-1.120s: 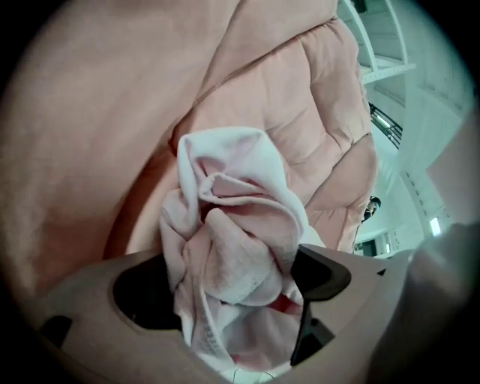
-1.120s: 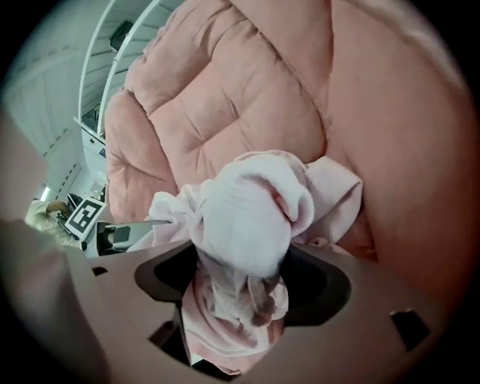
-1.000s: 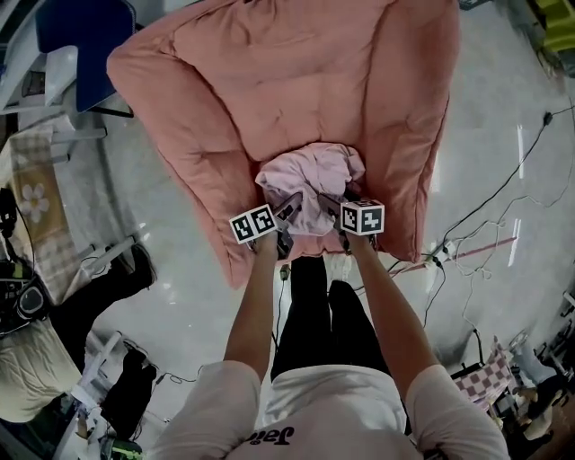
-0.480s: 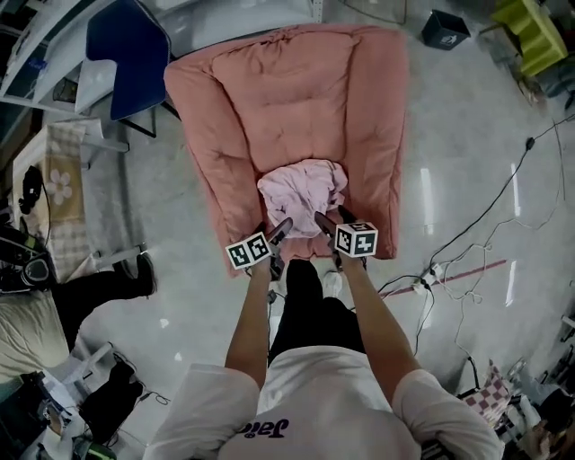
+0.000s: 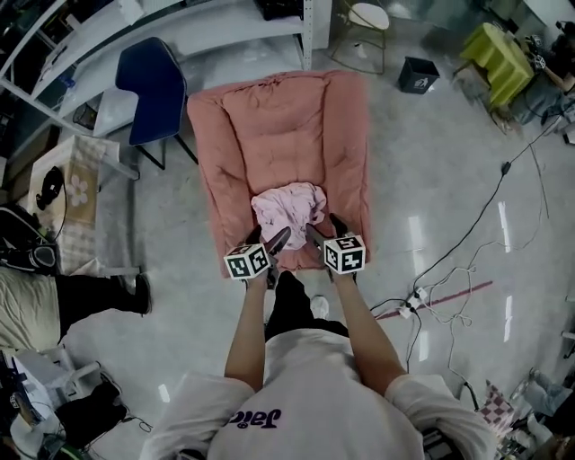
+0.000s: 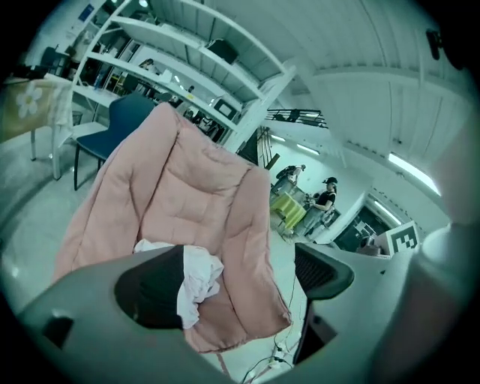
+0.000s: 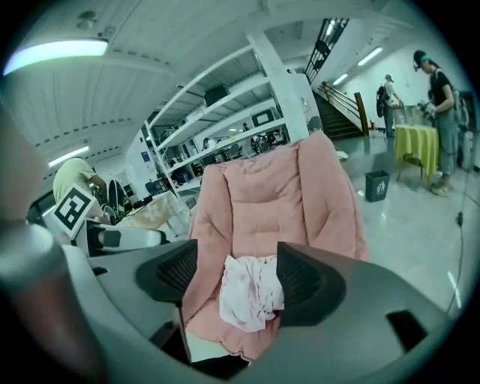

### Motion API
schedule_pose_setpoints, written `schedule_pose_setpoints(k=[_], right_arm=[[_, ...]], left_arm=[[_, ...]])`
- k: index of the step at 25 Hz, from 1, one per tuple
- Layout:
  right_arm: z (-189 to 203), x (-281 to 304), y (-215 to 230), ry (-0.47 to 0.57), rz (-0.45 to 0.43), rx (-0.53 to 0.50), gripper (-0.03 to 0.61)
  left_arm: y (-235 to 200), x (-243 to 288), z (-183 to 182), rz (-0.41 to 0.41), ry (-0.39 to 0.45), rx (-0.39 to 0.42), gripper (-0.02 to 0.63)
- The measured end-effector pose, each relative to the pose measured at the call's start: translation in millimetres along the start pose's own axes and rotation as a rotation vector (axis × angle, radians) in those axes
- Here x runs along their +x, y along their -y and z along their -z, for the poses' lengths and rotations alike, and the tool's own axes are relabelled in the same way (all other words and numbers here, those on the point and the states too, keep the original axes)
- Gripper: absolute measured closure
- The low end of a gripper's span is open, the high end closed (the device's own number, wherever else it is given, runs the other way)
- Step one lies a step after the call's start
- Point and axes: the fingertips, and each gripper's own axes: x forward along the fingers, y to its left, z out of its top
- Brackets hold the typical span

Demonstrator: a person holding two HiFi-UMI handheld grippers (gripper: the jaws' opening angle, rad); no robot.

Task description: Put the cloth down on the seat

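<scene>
A crumpled pale pink cloth lies on the seat of a padded pink chair. In the right gripper view the cloth shows on the seat cushion between the jaws, well beyond them. In the left gripper view the cloth peeks out beside the left jaw. My left gripper and right gripper are both open and empty, held just in front of the seat's front edge, apart from the cloth.
A blue chair stands left of the pink chair beside a shelving rack. Cables and a power strip lie on the floor at the right. A black bin and a green table stand far right.
The view has pulled back and both grippers have drawn away from the cloth toward the seat's front edge. The cloth stays on the seat.
</scene>
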Motion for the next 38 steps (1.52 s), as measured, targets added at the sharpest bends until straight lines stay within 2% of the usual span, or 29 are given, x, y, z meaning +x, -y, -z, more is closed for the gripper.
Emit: schedule_pose_setpoints(k=[5,7,11,15,19,21,24,25,30,33,38], right_arm=[[-53.1,-45.1,-18.9,0.147,-0.078,0.013,0.242],[-81.2,-58.7,-34.8,0.198,-0.096,-0.027,0.244],[-144.3,-97.3,-57.2,0.326,-0.075,-0.132,0.321],[-192.5,-135.6,-70.1,0.399,-0.006,-0.255,0.339],[-213.4,-168.1,-74.1,0.454,0.059,-0.320,0.376],[-217.3,-180.1,-77.1,0.480,0.069,-0.330,0.394],[-223.6,-195.1,-83.3,0.515,0.067,-0.331,0.425],[-226.8,-199.4,-85.3,0.526,0.066,-0.332,0.434],[-234.8,-215.8,-95.4,0.567,0.076,-0.336,0.495],[-235.6,-224.6,-107.1,0.609,0.053,-0.343,0.517],[-237.7,-231.9,-112.5,0.635,0.046,-0.361,0.547]], left_arm=[[57.8,-22.5,-44.6,0.016,0.110,0.182,0.141],[78.7,-37.5,-64.2,0.010,0.154,0.272,0.143],[126.3,-64.2,-102.2,-0.003,0.241,0.426,0.146],[167.6,-93.6,-143.5,0.000,0.361,0.467,0.160],[201.5,-120.7,-167.6,-0.004,0.447,0.526,0.208],[214.2,-133.7,-173.0,-0.016,0.485,0.557,0.262],[228.4,-153.1,-179.9,-0.053,0.550,0.602,0.415],[231.9,-158.2,-182.7,-0.065,0.570,0.613,0.440],[236.5,-175.6,-187.1,-0.107,0.617,0.624,0.529],[236.1,-184.5,-187.5,-0.115,0.644,0.624,0.574],[236.5,-190.5,-187.1,-0.135,0.668,0.627,0.599]])
